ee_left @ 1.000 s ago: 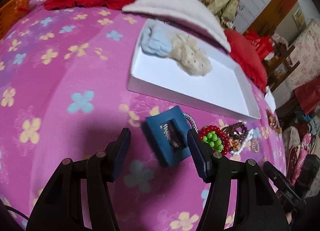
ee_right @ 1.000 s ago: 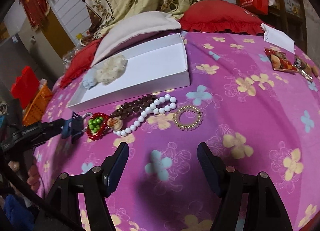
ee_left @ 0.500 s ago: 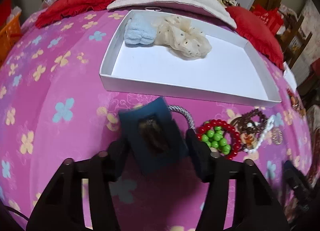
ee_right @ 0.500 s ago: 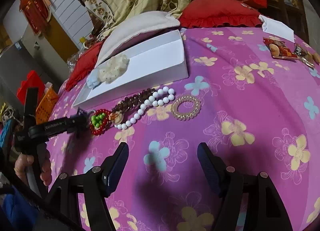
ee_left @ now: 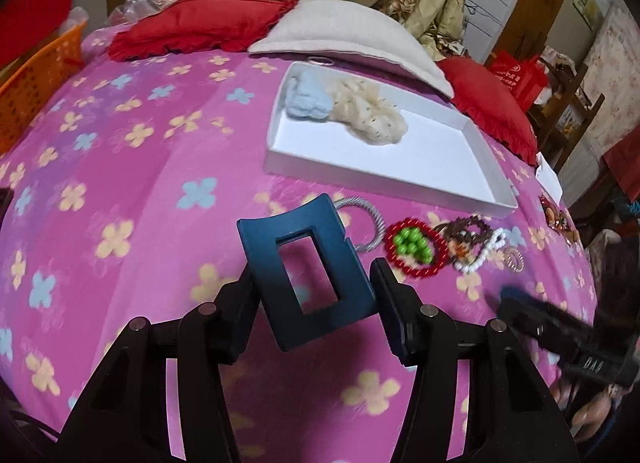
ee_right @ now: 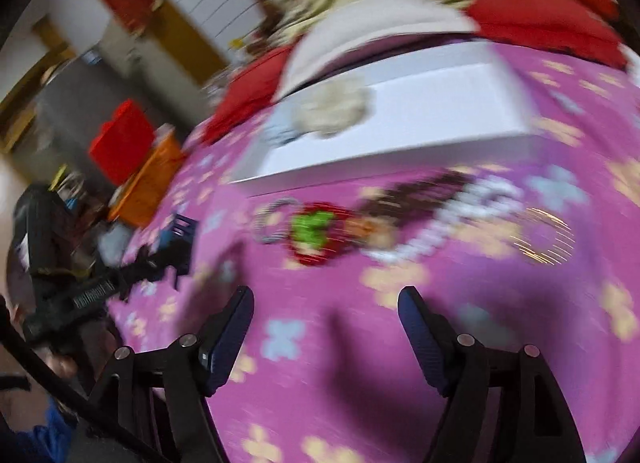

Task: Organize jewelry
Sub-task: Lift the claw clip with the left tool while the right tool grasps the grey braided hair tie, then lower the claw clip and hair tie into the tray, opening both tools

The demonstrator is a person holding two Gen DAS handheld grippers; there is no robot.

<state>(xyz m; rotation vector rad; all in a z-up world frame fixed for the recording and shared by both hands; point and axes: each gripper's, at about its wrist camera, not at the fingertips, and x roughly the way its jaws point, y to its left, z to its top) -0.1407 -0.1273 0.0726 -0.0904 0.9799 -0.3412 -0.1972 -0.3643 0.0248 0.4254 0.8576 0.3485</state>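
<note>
The bed, under a soft pink fleece blanket with pale flowers, fills both views. Ahead of the left tool and to its right lies the white tray, a shallow, stiff-walled box holding a fluffy blue scrunchie and a cream dotted one. The left tool is clenched on a dark blue hair claw, a hard, matte rectangular frame with a window, lifted off the blanket. Doing this step well probably means carrying it level over the tray's near wall and releasing low on bare floor. Just right of the claw lie a red-and-green beaded ring, then brown and white bead strands. The right tool is empty, its jaws opening, aimed at those blurred beads.
</note>
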